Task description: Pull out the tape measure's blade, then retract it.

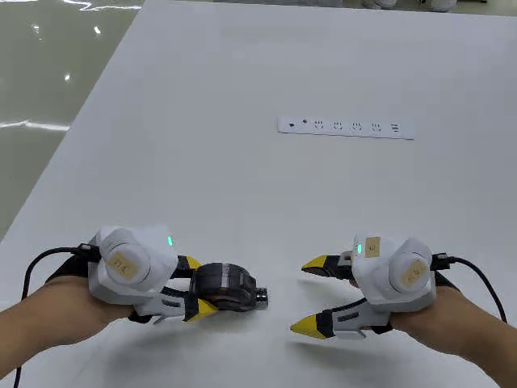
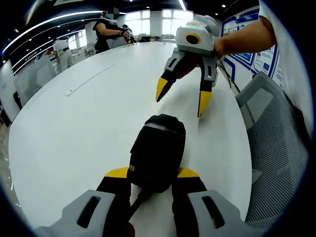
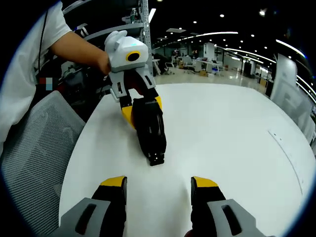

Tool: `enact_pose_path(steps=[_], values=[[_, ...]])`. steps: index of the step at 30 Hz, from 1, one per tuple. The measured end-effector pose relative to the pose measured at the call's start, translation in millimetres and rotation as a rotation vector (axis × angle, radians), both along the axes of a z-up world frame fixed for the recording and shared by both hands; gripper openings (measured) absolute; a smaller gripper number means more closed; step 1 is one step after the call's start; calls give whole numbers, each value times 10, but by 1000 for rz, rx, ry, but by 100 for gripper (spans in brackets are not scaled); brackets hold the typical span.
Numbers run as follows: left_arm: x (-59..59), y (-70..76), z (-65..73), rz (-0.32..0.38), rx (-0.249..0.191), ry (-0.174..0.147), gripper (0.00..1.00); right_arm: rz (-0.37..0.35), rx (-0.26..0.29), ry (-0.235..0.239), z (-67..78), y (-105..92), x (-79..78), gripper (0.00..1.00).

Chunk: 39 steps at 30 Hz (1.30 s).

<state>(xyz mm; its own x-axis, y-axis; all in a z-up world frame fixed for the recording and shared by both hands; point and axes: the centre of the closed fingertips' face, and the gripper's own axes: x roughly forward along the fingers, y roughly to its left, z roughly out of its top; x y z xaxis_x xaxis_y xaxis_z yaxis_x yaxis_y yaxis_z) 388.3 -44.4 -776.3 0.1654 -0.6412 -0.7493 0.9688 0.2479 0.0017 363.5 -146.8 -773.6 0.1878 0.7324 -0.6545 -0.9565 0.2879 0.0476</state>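
The tape measure (image 1: 229, 287) is clamped between the jaws of the left tool (image 1: 200, 284), low at the near side of the white tabletop (image 1: 266, 186). Its blade hook (image 1: 262, 297) is turned toward the right tool (image 1: 300, 296). The right tool's jaws are spread apart and nothing is held in them; it is near the case but clear of it. No blade is seen drawn out, so the pull is judged not yet begun. Next, the hook must be reached, pinched and drawn away while the case is steadied.
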Motion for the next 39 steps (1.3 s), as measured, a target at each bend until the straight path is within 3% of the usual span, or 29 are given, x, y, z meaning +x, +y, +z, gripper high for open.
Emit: enact_pose_path(steps=[15,28,39], values=[[3,-13,27,-7,-3,7,26,88,9,-6,-148,297,107,32],[-19,-24,41,-8,1,6,26,155,16,-22,-186,424,80,17],[-21,-29,49,-10,3,2,26,161,19,-37,-198,452,69,14]])
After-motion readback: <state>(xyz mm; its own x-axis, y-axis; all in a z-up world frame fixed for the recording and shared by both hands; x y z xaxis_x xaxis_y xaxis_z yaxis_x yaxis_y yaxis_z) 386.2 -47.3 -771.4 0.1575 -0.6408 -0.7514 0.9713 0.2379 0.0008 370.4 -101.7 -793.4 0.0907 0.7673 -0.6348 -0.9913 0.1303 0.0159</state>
